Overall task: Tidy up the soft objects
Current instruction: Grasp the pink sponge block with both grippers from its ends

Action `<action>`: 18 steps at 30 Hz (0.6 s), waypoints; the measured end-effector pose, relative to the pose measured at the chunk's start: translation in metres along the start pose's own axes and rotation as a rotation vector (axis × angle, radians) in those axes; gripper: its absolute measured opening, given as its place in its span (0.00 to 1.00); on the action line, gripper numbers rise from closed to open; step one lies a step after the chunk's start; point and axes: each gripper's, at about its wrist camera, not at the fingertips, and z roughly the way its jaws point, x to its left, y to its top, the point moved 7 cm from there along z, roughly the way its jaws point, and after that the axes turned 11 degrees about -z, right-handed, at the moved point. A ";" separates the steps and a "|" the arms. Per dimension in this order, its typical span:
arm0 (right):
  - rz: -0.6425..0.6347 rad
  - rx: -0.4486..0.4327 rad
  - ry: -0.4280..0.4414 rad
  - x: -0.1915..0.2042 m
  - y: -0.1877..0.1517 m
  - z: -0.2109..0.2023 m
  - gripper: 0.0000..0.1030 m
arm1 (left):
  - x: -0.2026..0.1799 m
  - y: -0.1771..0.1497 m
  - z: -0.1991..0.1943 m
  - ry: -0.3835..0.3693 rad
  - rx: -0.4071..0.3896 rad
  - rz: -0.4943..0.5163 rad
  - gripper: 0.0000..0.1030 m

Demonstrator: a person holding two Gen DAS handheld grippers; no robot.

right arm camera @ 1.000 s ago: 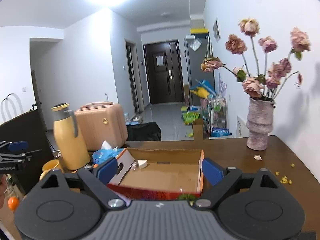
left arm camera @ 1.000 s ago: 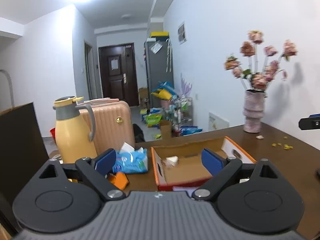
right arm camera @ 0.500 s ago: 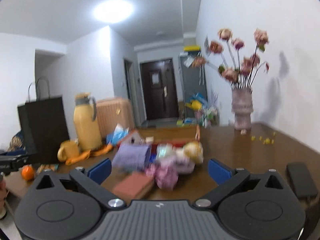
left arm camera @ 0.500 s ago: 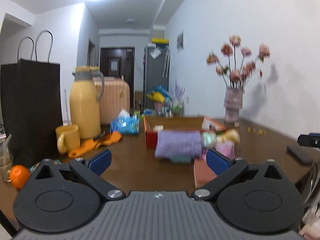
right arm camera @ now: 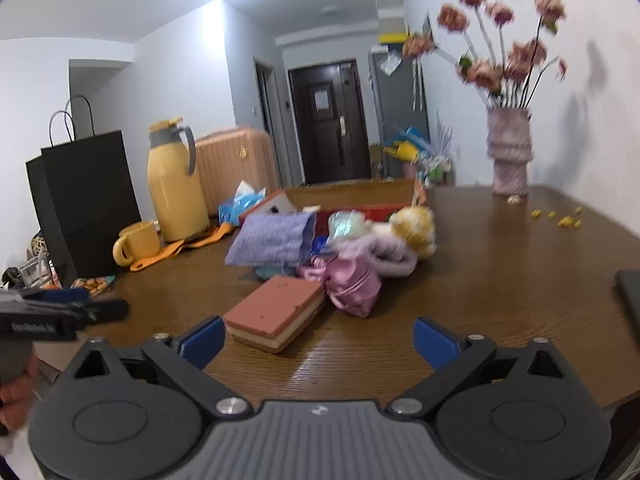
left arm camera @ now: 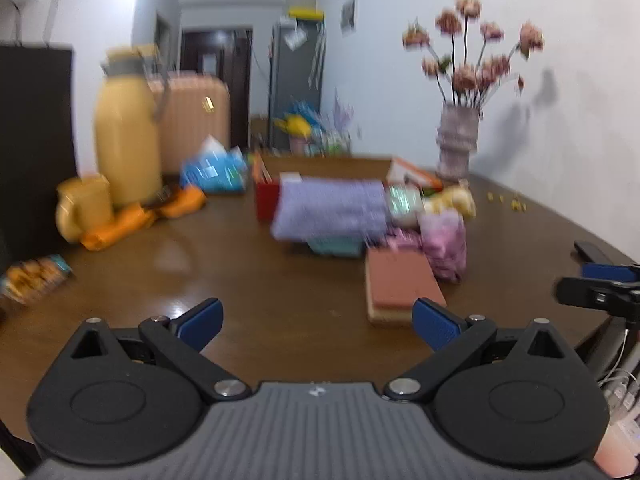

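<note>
Both hands dropped in the last second: a second ago I looked down into the cardboard box, now I look across the surface [right arm camera: 500, 280] at the pile in front of that box [right arm camera: 352, 196].

Left to right, with the box as landmark: black bag [right arm camera: 88, 200], yellow mug [right arm camera: 138, 242] and yellow jug [right arm camera: 176, 184] sit well left of it. The purple cloth [right arm camera: 276, 238] leans against its front left corner. The brown sponge block [right arm camera: 276, 314] lies in front of the box, nearest me. The pink pouch [right arm camera: 354, 286] is just right of the block, touching the pale lilac cloth [right arm camera: 384, 254]. The yellow plush toy [right arm camera: 416, 228] is at the box's front right. The vase [right arm camera: 510, 152] stands well right of it.

Left gripper [left arm camera: 316, 322]: fingers spread wide, widened a bit within the last second, nothing between them. It hovers in front of the pile, with the block ahead beside its right finger. Right gripper [right arm camera: 318, 340]: fingers also wide, just eased in slightly, empty, with the block beside its left finger.

My read: nothing sorted yet, all soft items outside the box. The drop puts me in reach. The block looks like the first pick, though it's not centred for either hand.
</note>
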 end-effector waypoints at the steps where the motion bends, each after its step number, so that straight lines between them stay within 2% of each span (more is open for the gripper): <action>1: 0.000 0.015 0.013 0.001 -0.001 0.011 0.90 | -0.004 -0.003 0.009 -0.007 0.020 0.002 1.00; 2: -0.001 0.032 0.026 0.001 -0.001 0.022 0.86 | -0.007 -0.006 0.018 -0.015 0.035 0.005 0.99; 4: -0.003 0.046 0.051 0.000 0.002 0.043 0.81 | -0.015 -0.010 0.035 -0.035 0.053 0.000 0.93; 6: -0.005 0.062 0.079 0.000 0.009 0.070 0.73 | -0.019 -0.012 0.052 -0.034 0.074 -0.003 0.72; 9: -0.019 0.070 0.130 0.000 0.023 0.105 0.60 | -0.020 -0.013 0.074 -0.047 0.108 -0.021 0.64; 14: -0.060 0.115 0.184 0.001 0.037 0.167 0.41 | -0.018 -0.009 0.096 -0.054 0.141 -0.037 0.58; 18: -0.070 0.143 0.207 0.002 0.034 0.190 0.41 | -0.001 -0.010 0.110 0.001 0.184 -0.080 0.57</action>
